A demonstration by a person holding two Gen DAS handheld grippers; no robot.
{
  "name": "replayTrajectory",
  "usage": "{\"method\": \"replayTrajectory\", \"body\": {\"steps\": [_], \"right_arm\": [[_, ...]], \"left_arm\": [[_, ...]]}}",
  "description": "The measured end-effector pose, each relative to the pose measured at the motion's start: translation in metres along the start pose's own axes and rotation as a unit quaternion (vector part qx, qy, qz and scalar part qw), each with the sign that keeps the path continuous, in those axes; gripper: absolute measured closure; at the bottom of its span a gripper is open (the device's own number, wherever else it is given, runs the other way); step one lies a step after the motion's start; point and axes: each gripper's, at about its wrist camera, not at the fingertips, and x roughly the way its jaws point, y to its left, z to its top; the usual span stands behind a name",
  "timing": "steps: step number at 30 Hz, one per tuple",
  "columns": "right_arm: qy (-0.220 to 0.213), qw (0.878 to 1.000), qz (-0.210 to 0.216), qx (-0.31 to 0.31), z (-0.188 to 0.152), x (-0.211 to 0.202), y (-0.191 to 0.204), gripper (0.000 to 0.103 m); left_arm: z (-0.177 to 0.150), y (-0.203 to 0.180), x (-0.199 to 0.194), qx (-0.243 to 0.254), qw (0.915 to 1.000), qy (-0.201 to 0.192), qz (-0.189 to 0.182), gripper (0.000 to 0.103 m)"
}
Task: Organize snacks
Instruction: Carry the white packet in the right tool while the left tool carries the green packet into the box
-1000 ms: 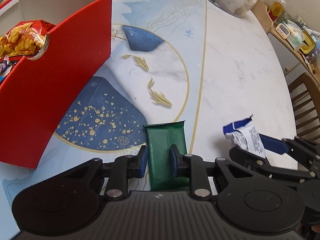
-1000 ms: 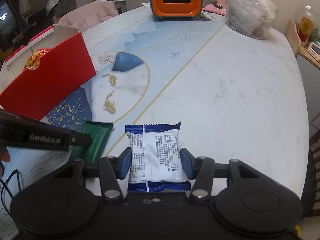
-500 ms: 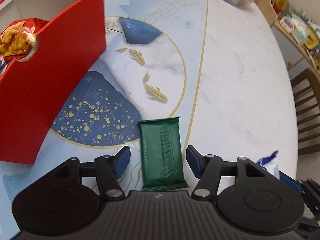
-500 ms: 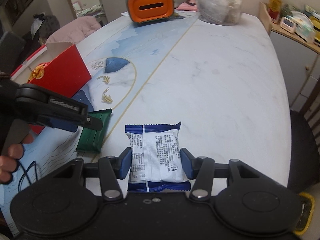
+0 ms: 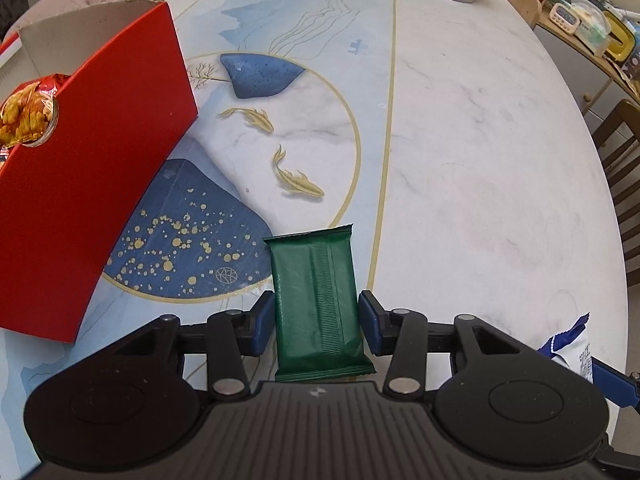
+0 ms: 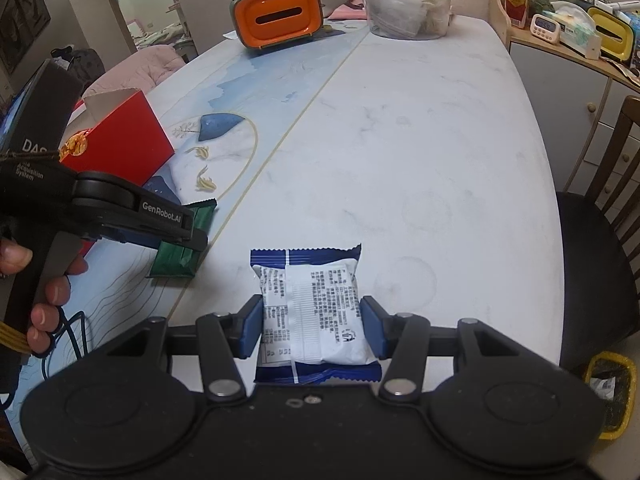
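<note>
A dark green snack pack (image 5: 316, 300) lies flat on the table between the pads of my left gripper (image 5: 317, 314). Its jaws are closing, with the pads at the pack's long edges and the wrapper not squeezed. From the right wrist view the green pack (image 6: 180, 256) is half hidden under the left gripper (image 6: 192, 240). My right gripper (image 6: 312, 320) is shut on a blue-and-white snack pack (image 6: 312, 300), whose corner (image 5: 576, 344) shows at the lower right. A red open box (image 5: 100, 152) at the left holds a chip bag (image 5: 28, 116).
An orange tissue holder (image 6: 278, 16) and a clear plastic bag (image 6: 404, 0) stand at the table's far end. A dark chair (image 6: 592, 240) is at the right edge, a sideboard (image 6: 560, 28) behind it. A person's hand (image 6: 48, 280) grips the left handle.
My left jaws let go of the pinched green pack, opened wide, then narrowed around it again. The right gripper carried its blue-and-white pack off to the right.
</note>
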Motion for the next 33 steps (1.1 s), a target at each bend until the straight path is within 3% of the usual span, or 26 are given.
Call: {"method": "replayTrajectory", "body": {"steps": [10, 16, 33], "right_arm": [[0.003, 1.0, -0.002, -0.002, -0.004, -0.001, 0.01, 0.053], [0.003, 1.0, -0.001, -0.001, -0.003, -0.006, 0.022, 0.053], [-0.036, 0.999, 0.007, -0.034, 0.038, -0.039, 0.108, 0.053]], "left_arm": [[0.002, 0.029, -0.009, -0.045, 0.9978, 0.004, -0.049, 0.059], [-0.004, 0.042, -0.036, -0.042, 0.9965, -0.005, -0.073, 0.059], [-0.008, 0.117, -0.121, -0.014, 0.9952, -0.054, -0.081, 0.059]]}}
